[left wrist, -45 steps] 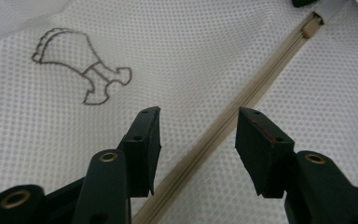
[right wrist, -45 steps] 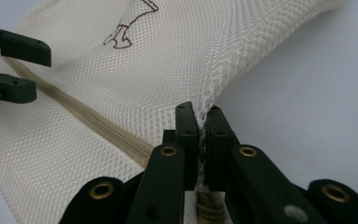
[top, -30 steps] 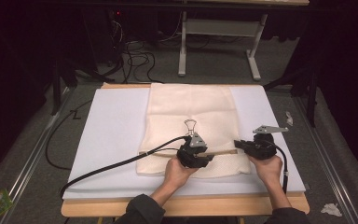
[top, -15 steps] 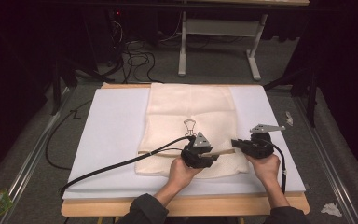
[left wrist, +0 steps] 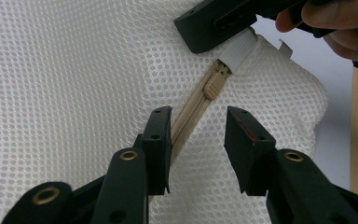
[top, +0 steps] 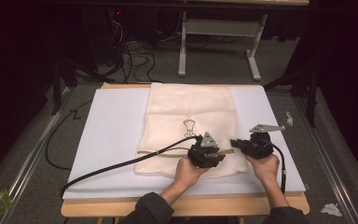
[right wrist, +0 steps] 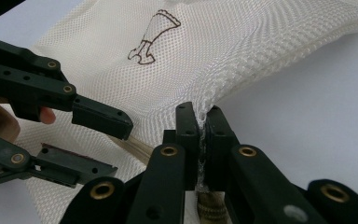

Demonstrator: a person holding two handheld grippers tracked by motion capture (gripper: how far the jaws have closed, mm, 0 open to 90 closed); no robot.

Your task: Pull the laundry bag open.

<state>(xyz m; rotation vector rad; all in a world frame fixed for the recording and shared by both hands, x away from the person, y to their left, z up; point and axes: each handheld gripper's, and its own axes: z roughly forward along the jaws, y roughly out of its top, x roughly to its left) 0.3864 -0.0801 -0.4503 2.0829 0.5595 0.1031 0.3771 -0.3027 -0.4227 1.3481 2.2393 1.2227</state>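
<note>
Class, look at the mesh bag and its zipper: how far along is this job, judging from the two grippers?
Done: the right gripper is shut on the mesh bag at the zipper's end, holding it steady. In hand: the left gripper is open, its jaws straddling the zipper just short of the zipper pull. Left: closing on the pull and sliding it along; the zipper's visible stretch appears closed, so opening the bag probably remains.

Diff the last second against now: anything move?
Barely. The left gripper crept slightly toward the person and stays open over the zipper. The right gripper keeps its clamp on the mesh bag edge. Bag and table unchanged.
</note>
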